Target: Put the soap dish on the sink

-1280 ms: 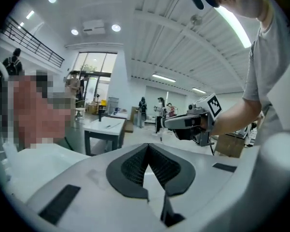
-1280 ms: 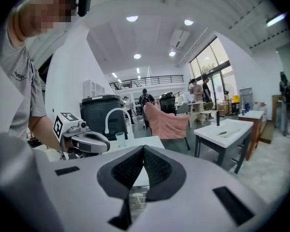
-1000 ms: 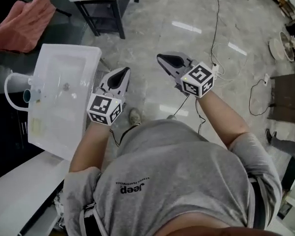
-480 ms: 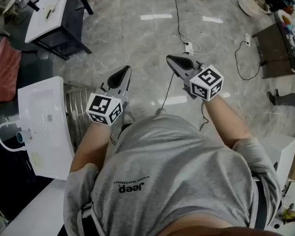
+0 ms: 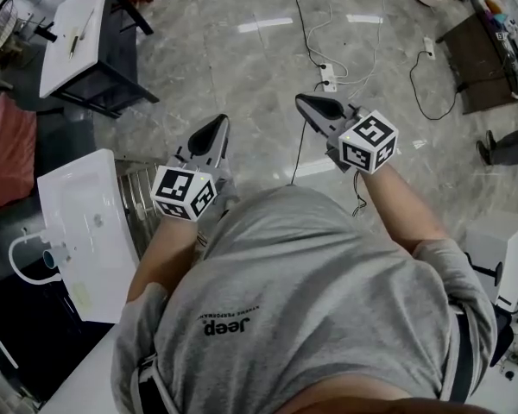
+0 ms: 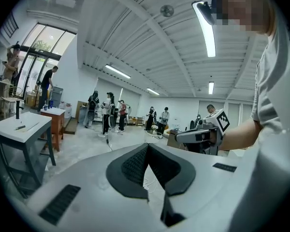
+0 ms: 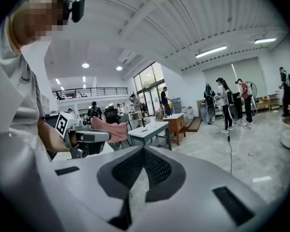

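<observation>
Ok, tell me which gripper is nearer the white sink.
Left. In the head view the left gripper is just right of the sink, not touching it. The right gripper is farther right still, with the left gripper between it and the sink.

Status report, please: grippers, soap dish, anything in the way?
Left hand-held gripper shut, empty; right same. Soap dish not seen. Sink at left.

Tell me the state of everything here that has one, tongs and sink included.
Left grey tongs: shut, holding nothing.
Right grey tongs: shut, holding nothing.
White rectangular ceramic sink: basin empty.
</observation>
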